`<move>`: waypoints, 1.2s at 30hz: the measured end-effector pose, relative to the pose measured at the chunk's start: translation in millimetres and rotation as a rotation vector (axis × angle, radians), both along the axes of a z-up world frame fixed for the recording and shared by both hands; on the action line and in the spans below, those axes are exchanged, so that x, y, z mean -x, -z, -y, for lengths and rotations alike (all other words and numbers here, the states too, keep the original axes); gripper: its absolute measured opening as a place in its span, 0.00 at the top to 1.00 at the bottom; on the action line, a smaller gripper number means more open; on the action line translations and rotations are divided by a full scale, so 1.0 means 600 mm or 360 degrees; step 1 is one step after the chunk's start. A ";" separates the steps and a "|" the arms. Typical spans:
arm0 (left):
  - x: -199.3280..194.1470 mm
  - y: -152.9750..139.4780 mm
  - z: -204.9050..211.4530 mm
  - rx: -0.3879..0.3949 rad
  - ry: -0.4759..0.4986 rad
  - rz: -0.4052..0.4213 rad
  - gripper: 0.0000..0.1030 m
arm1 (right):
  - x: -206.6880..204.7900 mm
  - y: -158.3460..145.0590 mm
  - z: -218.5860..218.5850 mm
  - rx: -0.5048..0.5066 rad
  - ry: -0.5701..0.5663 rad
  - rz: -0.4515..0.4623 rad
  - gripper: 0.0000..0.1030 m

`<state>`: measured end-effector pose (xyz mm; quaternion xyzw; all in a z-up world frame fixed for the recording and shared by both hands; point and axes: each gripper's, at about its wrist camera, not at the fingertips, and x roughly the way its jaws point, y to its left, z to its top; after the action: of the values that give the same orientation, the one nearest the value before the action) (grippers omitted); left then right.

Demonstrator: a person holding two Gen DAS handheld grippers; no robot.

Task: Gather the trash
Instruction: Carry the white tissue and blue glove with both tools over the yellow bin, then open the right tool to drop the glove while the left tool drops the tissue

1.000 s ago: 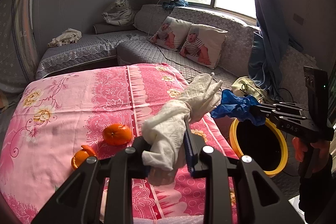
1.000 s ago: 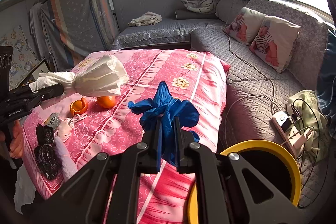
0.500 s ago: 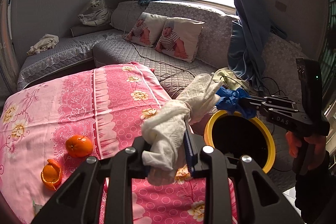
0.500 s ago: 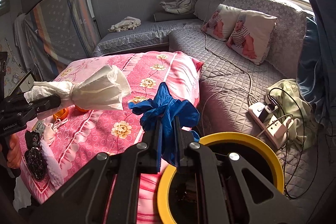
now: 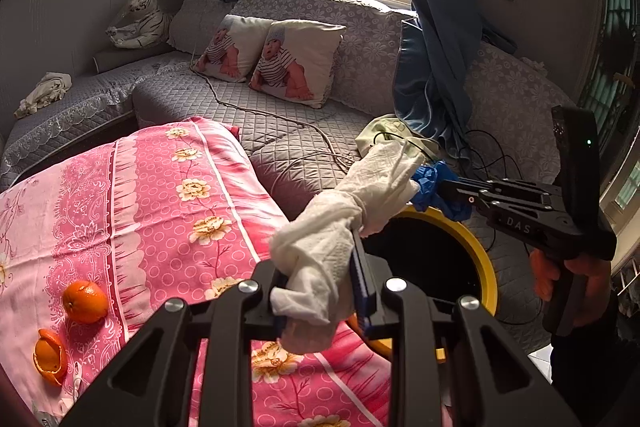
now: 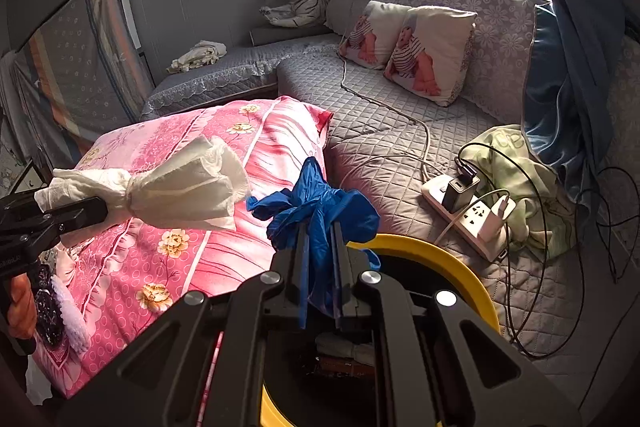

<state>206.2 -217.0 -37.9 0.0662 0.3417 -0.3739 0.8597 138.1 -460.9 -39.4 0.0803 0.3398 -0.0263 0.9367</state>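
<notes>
Two wrist views along their jaws – both close over yellow-rimmed bin, pink bedspread

Home living room: sofa, cushions.

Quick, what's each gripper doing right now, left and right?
Left gripper: closed on the white tissue wad.
Right gripper: closed on the blue glove.

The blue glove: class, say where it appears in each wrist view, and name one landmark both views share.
Left wrist view: blue glove right of centre, at the right tool's tip, above the yellow-rimmed bin.
Right wrist view: glove centre, clamped in that tool.
Shared landmark: the bin.
</notes>
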 end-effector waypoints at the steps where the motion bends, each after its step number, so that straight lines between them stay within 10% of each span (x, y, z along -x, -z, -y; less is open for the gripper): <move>1: 0.000 0.002 0.009 0.0001 0.0012 -0.0007 0.76 | 0.002 0.002 0.007 -0.0001 0.0014 -0.0003 0.92; 30: 0.003 0.125 0.177 -0.0142 0.0219 -0.0254 0.76 | 0.058 0.088 0.126 -0.0102 0.0264 -0.0106 0.92; 36: 0.005 0.145 0.181 -0.0144 0.0205 -0.0300 0.46 | 0.069 0.086 0.144 -0.0115 0.0313 -0.0096 0.92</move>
<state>203.4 -325.4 -124.8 0.0913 0.4324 -0.4173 0.7941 96.8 -547.5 -91.0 0.1461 0.3591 -0.1081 0.9154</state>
